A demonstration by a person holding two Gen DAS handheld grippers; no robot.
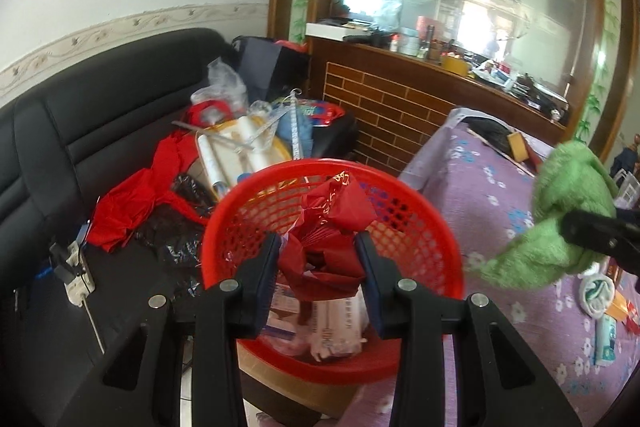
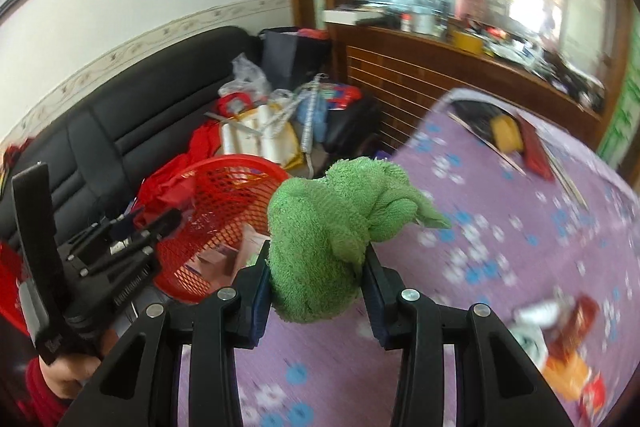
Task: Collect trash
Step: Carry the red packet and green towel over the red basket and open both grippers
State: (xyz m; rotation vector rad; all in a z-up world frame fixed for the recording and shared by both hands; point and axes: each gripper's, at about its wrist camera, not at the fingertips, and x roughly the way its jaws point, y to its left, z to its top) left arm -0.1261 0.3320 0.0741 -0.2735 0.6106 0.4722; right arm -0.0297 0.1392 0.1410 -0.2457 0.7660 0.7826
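My left gripper [image 1: 318,259] is shut on a crumpled red plastic bag [image 1: 334,239] and holds it over the red mesh basket [image 1: 436,239], which holds wrappers and packets. My right gripper [image 2: 316,279] is shut on a balled green cloth [image 2: 332,227] above the purple flowered tablecloth [image 2: 500,247]. The green cloth also shows at the right of the left wrist view [image 1: 560,211]. The basket shows in the right wrist view [image 2: 216,195], left of the cloth, with the left gripper [image 2: 132,227] over it.
A black sofa [image 1: 100,123] on the left carries red cloth, black bags and a pile of clutter [image 1: 248,135]. A brick-patterned wooden counter [image 1: 400,103] stands behind. Wrappers and packets [image 2: 560,343] lie on the table's right side, a yellow box [image 2: 508,135] at its far end.
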